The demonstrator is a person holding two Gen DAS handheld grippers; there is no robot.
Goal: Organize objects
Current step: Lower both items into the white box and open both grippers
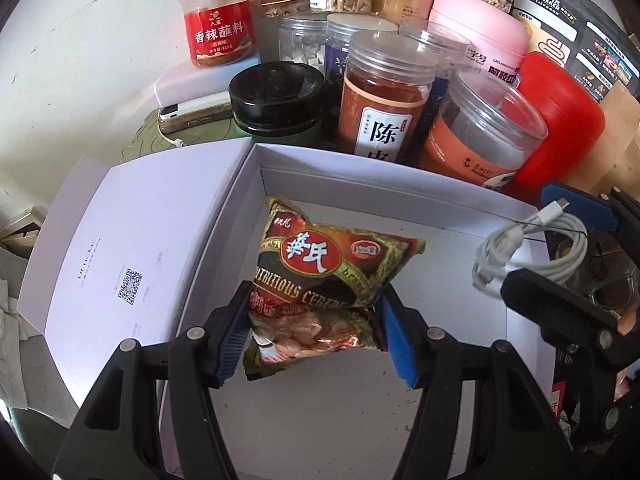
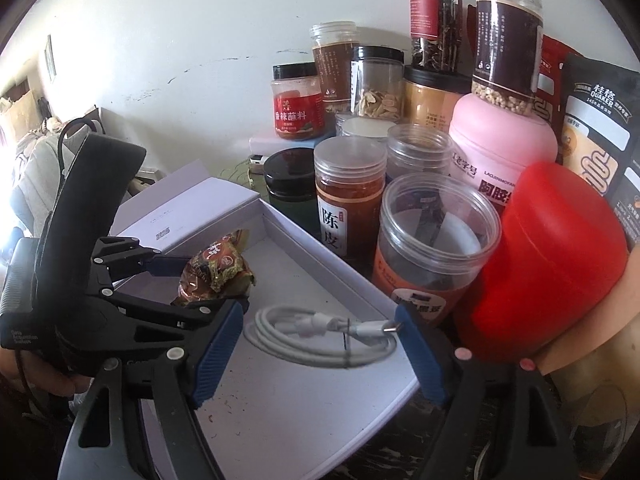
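A red and green cereal packet [image 1: 320, 264] hangs tilted inside an open white box [image 1: 360, 184], near its back left corner. My left gripper [image 1: 316, 300] is shut on it, the blue pads pressing its lower half from both sides. The right wrist view shows the same gripper [image 2: 208, 280] and packet [image 2: 216, 272] from the side. A coiled white charging cable [image 2: 304, 336] sits low over the box floor [image 2: 280, 400], between the pads of my right gripper [image 2: 320, 312]. Its coil meets one pad and its plug the other. From the left wrist, that cable [image 1: 532, 256] is at the box's right side.
The box lid [image 1: 132, 248] lies open to the left. Behind the box stand several jars: a red-label spice jar [image 1: 220, 28], a black-lidded jar [image 1: 276, 96], a lidless clear jar [image 1: 480, 132], a pink canister [image 1: 480, 32] and a red one [image 1: 560, 120]. An oats bag [image 2: 600, 120] leans at the right.
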